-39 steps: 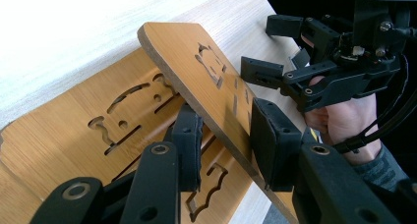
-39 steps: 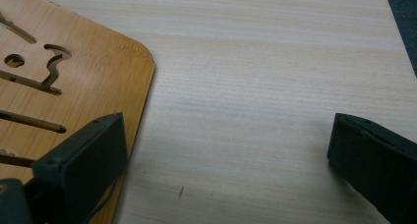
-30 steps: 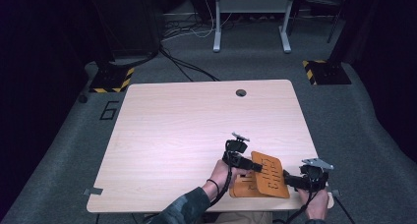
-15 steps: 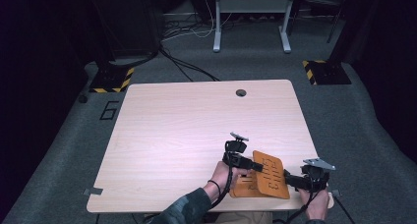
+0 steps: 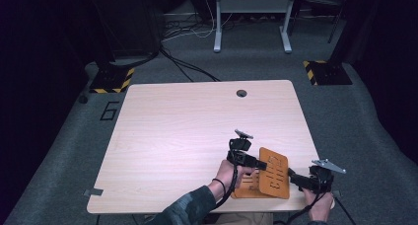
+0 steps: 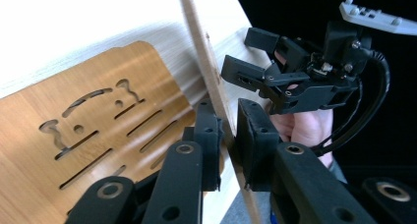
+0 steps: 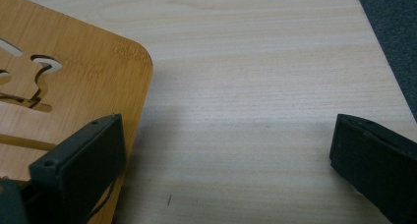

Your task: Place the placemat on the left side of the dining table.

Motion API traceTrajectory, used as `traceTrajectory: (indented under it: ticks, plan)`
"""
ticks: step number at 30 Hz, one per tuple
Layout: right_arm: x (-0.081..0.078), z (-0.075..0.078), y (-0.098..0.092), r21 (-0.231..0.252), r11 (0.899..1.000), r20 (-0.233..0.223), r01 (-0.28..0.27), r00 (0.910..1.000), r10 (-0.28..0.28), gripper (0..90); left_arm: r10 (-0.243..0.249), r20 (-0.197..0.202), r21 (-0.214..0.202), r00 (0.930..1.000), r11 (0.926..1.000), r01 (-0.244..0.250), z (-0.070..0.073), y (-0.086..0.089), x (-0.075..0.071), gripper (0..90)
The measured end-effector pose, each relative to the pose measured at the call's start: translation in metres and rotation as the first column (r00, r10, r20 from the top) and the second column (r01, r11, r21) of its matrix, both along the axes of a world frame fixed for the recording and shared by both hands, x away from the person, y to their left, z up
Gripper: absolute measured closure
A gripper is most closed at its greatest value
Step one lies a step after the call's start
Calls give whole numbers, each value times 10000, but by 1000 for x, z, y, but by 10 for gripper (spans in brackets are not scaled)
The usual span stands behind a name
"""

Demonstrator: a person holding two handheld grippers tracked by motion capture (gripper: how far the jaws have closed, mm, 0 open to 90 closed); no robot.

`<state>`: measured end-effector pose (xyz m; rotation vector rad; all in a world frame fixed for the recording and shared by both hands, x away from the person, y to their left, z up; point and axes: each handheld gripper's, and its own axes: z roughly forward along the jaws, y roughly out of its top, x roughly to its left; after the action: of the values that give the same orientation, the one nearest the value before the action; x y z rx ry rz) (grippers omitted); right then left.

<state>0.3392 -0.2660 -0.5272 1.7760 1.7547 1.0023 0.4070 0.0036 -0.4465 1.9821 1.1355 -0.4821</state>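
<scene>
on the pale table [image 5: 187, 131], two wooden boards sit near the front edge. the left gripper [image 6: 227, 135] has just squeezed shut on the upright board [image 6: 206, 62], so it can lift. the right gripper [image 7: 226, 150] waits wide open beside the flat board [image 7: 59, 86].

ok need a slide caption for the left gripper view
Left tongs clamp the edge of an upright slotted wooden panel above a flat matching panel, with the open right tongs just beyond.

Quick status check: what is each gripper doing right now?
Left gripper: jaws just closing, shut on the edge of the raised wooden panel.
Right gripper: open, holding nothing, beside the panels.
</scene>
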Motion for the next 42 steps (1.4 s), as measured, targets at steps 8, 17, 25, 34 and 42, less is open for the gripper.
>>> traceTrajectory:
  ticks: [8,17,25,34,42]
  plan:
    - [-7,1,-10,832,9959,585,353,9975,-402,0,-4,75,-59,10000,10000,5,14,-2,-1,862]
    - [-4,0,-10,704,9961,467,525,9973,-559,0,39,302,-47,9995,10000,-38,23,2,1,863]
    - [2,0,-5,149,9988,10,472,9989,-473,0,33,618,36,9981,10000,-35,37,14,6,863]
    - [8,0,6,-993,9944,-451,362,9981,-409,0,296,1077,348,9937,9988,-336,57,34,15,862]
    - [11,-2,15,-1816,9833,-640,97,9977,-216,0,583,1411,675,9883,9954,-683,71,53,24,863]
